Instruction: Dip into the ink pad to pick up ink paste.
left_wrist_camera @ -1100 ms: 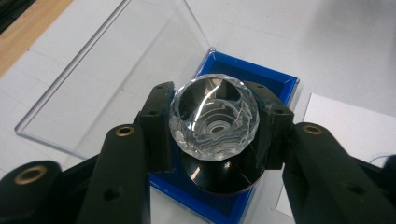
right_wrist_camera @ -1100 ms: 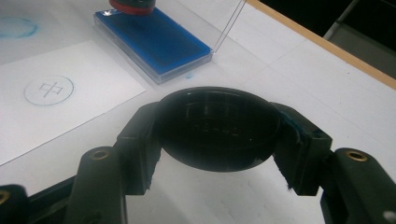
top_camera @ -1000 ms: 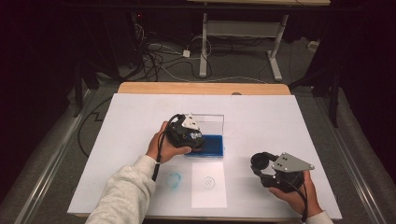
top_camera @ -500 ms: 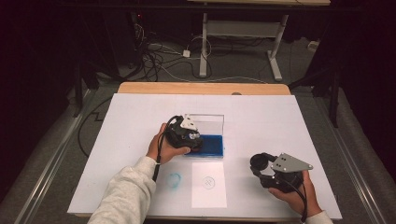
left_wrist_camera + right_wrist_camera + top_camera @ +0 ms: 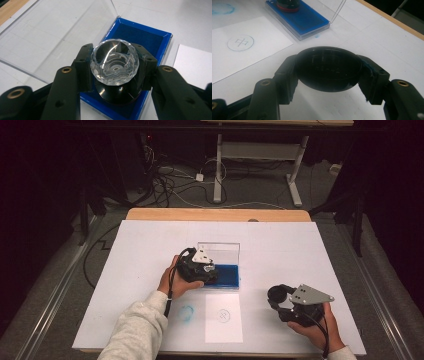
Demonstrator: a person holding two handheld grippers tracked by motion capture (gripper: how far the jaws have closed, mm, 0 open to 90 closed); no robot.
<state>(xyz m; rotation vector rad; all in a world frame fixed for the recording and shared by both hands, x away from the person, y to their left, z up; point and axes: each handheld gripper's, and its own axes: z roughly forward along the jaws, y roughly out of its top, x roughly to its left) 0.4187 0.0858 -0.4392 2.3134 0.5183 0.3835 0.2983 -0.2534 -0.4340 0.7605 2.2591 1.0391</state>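
The left gripper [image 5: 113, 66] is clamped on the faceted crystal knob of one stamp [image 5: 114, 65], held upright with its black base down on the blue ink pad [image 5: 147, 40], which lies near the middle of the table [image 5: 150, 245], clear lid [image 5: 218, 251] raised behind. The right gripper [image 5: 328, 71], clamped on one black cap [image 5: 328, 68], waits near the right front corner. One paper sheet [image 5: 223, 317] with one printed mark [image 5: 224, 314] lies just in front of the pad, nearer the left hand; one blue smudge [image 5: 186, 312] lies beside it.
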